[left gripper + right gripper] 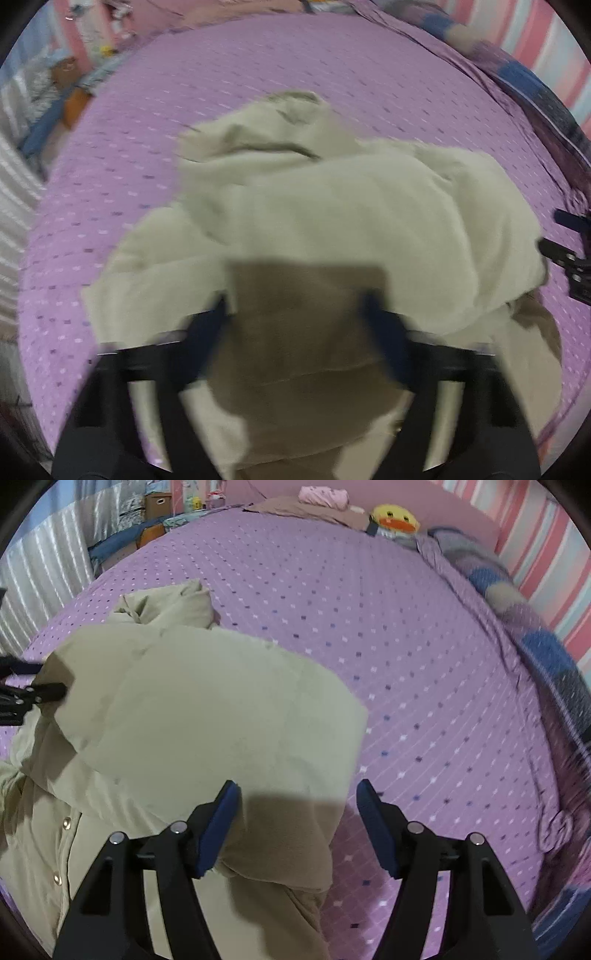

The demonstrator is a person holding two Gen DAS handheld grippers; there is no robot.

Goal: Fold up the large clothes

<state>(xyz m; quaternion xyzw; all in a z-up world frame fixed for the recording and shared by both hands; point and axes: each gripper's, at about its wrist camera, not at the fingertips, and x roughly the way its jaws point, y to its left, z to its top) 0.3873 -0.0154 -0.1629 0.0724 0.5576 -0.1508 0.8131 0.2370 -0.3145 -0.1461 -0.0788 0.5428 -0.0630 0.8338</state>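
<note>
Folding the beige coat (207, 716) on the bed (406, 646): left gripper (299, 310) pinches its cloth, right gripper (299, 812) hangs released over its near edge; next, lay the flap flat.

The coat (177, 716) is spread on the bed (388, 635), toward nine o'clock of its middle. The plush duck (395, 518) is set at the far edge, at one o'clock (beside a folded cloth (325, 496)). A rumpled blanket (535, 635) is laid along three o'clock.
</note>
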